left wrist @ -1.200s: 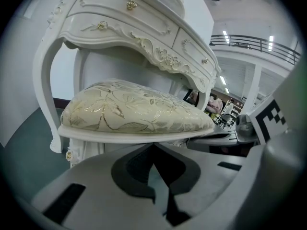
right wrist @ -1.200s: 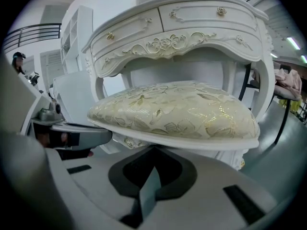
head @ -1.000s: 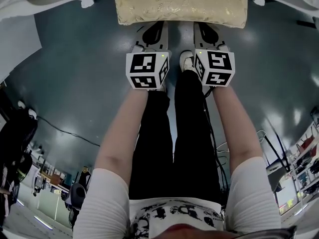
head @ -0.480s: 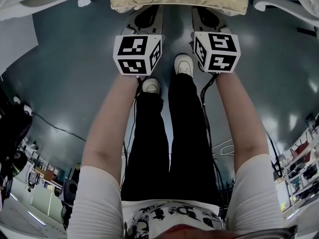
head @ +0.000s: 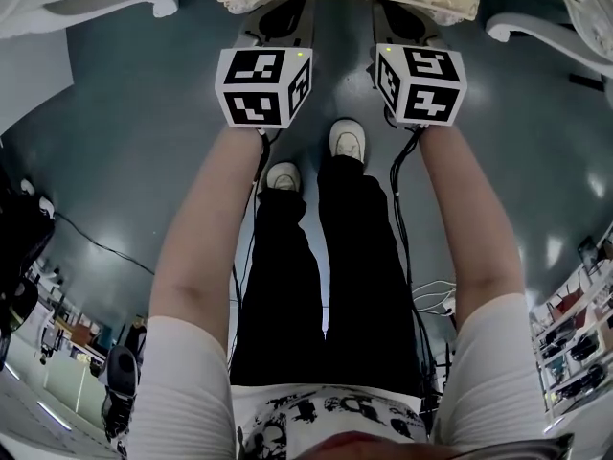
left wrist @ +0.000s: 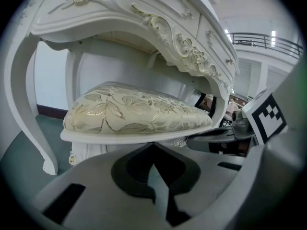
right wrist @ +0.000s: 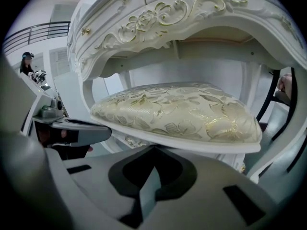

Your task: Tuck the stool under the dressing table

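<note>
The left gripper (left wrist: 152,146) has its fingers pressed together with nothing between them, the tips right at the white rim of the stool (left wrist: 136,111). The right gripper (right wrist: 154,148) is likewise closed and empty at that rim. The stool sits under the dressing table (left wrist: 163,23), its gold-leafed cushion beneath the carved front and between the table's curved legs. The person's shoes (head: 347,142) stand on the dark floor (head: 124,132) in front of the dressing table.

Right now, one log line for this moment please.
left gripper: shut, tips at stool front rim | right gripper: shut, same rim | stool: mostly under dressing table
</note>
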`<state>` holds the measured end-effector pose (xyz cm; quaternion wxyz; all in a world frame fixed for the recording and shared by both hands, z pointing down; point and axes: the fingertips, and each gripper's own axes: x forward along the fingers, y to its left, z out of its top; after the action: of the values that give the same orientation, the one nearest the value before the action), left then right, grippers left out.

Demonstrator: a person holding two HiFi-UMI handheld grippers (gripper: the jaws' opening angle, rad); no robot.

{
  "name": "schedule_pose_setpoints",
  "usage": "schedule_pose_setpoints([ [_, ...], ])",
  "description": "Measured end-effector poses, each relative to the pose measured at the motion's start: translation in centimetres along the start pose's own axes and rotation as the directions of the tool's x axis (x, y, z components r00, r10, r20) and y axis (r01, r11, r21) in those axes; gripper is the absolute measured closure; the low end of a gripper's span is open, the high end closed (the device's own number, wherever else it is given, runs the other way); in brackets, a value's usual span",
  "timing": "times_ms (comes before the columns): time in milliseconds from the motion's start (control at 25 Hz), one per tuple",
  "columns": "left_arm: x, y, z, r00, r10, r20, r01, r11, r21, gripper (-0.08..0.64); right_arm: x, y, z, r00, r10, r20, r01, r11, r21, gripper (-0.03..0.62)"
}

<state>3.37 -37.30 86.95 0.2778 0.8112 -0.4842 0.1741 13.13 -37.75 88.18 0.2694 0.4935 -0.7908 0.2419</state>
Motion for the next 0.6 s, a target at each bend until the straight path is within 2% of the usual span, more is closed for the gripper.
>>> schedule_pose_setpoints([
  [120,0.7,0.3,0.8,1.000,-0.009,0.006,0.009,1.000,-0.027,0.543,0.7,-0.6,0.9,1.000,-0.003,0.003,0.003,1.000,0.003,0.575],
  [320,2.3,0.9,2.1,0.999,-0.010,0.032,0.012,0.997,-0.072,0.543,2.1,-1.7,2.3,1.000,0.002,0.013,-0.003,0.997,0.080,0.575],
  [480,3.0,1.6,3.0,0.998,0.015,0.057,-0.007,0.990,-0.138,0.543,2.9,-1.9,3.1,1.000,-0.001,0.022,-0.001,0.996,0.091,0.575],
  [600,3.4,2.2,3.5,0.997,0.033,0.066,-0.022,0.987,-0.158,0.543,3.5,-2.0,3.5,1.000,0.000,0.017,-0.003,0.989,0.149,0.575],
])
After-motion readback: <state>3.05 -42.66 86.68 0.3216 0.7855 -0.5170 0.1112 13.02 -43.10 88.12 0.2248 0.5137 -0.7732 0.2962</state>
